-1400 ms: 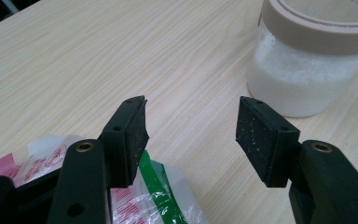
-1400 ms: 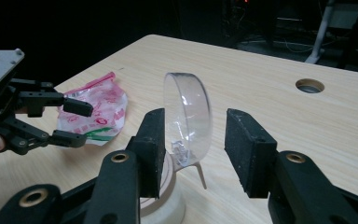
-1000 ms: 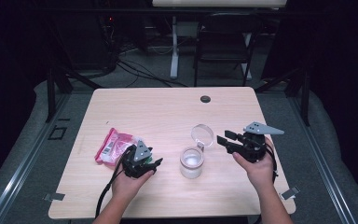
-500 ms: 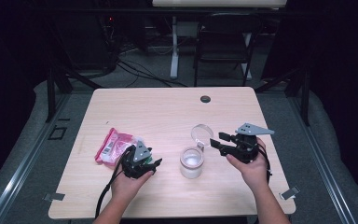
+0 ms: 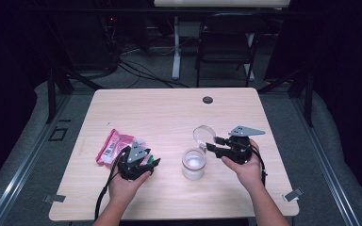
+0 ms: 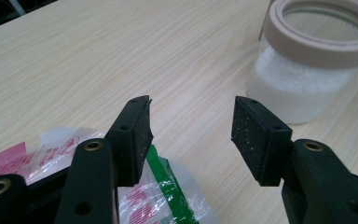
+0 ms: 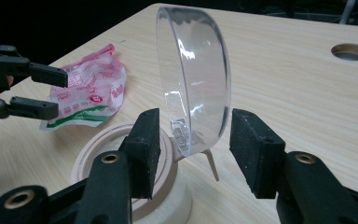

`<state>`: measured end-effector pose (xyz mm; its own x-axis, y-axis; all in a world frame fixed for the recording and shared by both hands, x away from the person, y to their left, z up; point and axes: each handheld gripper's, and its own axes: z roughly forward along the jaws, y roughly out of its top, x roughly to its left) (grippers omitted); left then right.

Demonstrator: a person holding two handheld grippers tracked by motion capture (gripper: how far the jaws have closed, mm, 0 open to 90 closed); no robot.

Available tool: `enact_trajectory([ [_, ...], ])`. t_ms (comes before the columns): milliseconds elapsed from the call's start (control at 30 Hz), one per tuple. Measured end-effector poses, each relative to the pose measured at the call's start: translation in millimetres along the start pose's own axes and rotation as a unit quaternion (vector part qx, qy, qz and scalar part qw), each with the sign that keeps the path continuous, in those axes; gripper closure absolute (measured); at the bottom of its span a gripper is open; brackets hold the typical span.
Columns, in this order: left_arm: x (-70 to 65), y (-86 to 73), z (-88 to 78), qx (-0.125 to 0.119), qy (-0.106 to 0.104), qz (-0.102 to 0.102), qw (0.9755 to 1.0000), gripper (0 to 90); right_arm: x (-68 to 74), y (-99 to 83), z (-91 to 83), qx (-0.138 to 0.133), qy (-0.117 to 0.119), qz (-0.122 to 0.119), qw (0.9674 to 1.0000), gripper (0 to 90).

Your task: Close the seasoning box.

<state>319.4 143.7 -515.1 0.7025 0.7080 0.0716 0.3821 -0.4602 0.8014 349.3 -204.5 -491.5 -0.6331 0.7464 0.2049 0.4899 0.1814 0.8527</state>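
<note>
On the left of the pale wooden desk [image 5: 169, 113] lies a crinkled pink-and-white plastic packet [image 5: 113, 146], just under my left gripper [image 5: 147, 163]. Its fingers [image 6: 135, 135] have just been closing a little, yet stand released with nothing between them. Near the middle stands the short frosted jar with a beige rim [image 5: 193, 164], its clear round hinged lid [image 7: 193, 79] tipped upright. My right gripper [image 5: 210, 143] straddles that lid's lower edge, fingers [image 7: 256, 149] released, having just narrowed slightly, not pressing it.
</note>
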Motion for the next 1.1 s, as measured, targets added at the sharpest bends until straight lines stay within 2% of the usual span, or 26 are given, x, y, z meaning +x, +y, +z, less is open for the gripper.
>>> enact_trajectory([
  [67,0.2,5.5,-2.3,-0.012,-0.008,-0.009,0.9999,50.5,-0.2,-1.1,2.3,0.004,0.000,-0.002,1.0000,54.1],
  [267,-5.6,22.4,2.2,-0.015,-0.020,0.000,0.9997,59.9,3.2,-2.2,5.7,0.009,0.006,-0.011,0.9999,56.5],
  [333,-9.5,32.8,7.4,-0.022,-0.034,-0.006,0.9991,62.6,5.0,-2.1,6.4,0.010,0.005,-0.015,0.9998,57.1],
  [433,-14.2,43.3,13.3,-0.020,-0.044,0.002,0.9988,66.5,6.5,-2.6,7.1,0.009,0.003,-0.018,0.9998,58.0],
  [467,-14.2,43.3,13.3,-0.020,-0.044,0.002,0.9988,67.9,6.5,-2.6,7.1,0.009,0.003,-0.018,0.9998,58.0],
  [600,-22.2,59.3,19.0,-0.020,-0.042,0.023,0.9987,73.5,6.9,-2.1,6.3,0.013,0.000,-0.025,0.9996,61.8],
  [867,-26.8,77.2,24.7,-0.024,-0.058,0.030,0.9976,79.6,11.7,-2.0,6.1,0.012,0.004,-0.032,0.9994,62.9],
  [1100,-37.7,91.2,26.9,-0.029,-0.075,0.049,0.9956,83.6,23.3,-5.0,7.9,0.024,-0.003,-0.065,0.9976,59.4],
])
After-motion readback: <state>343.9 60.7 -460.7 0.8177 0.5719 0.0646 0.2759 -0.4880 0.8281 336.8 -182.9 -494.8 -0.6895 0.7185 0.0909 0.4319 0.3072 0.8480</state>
